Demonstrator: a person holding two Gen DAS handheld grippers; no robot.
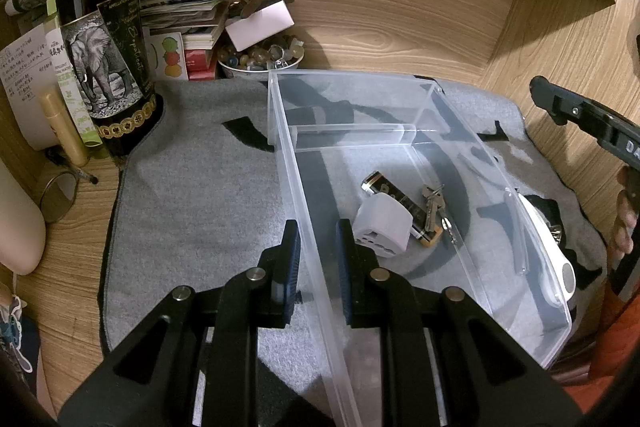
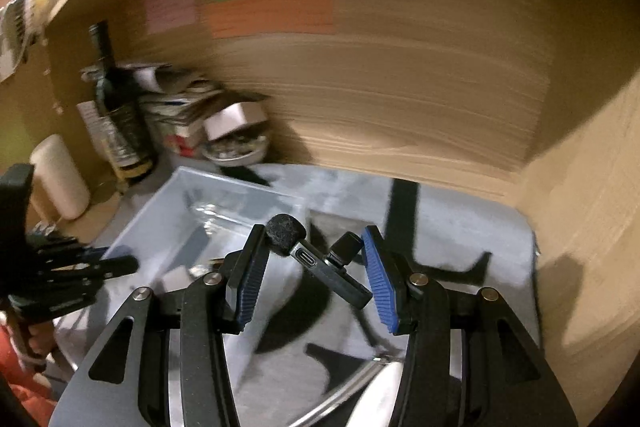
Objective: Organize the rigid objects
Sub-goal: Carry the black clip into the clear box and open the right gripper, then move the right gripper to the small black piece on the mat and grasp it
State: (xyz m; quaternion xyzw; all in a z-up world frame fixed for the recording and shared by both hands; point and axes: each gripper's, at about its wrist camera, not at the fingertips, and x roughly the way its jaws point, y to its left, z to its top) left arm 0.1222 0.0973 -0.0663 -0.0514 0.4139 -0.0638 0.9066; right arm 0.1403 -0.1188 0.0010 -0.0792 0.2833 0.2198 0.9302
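- We find a battery [image 1: 394, 201], keys [image 1: 434, 205] and a white adapter [image 1: 382, 225] already in the clear bin [image 1: 304, 187].
- Our left claw [image 1: 318, 245] clamps the bin's near wall.
- Our right claw [image 2: 316, 269] grips a clip-on microphone [image 2: 316, 255] between its pads, the bin ahead-left.
- A white gadget [image 1: 548, 247] remains outside; a wine bottle [image 1: 102, 39] stands clear.

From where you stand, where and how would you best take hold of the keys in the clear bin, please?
Probably grip the keys across their flat blades from above. They lie flat on the bin floor beside the battery, and the bin's tall walls block any sideways approach.
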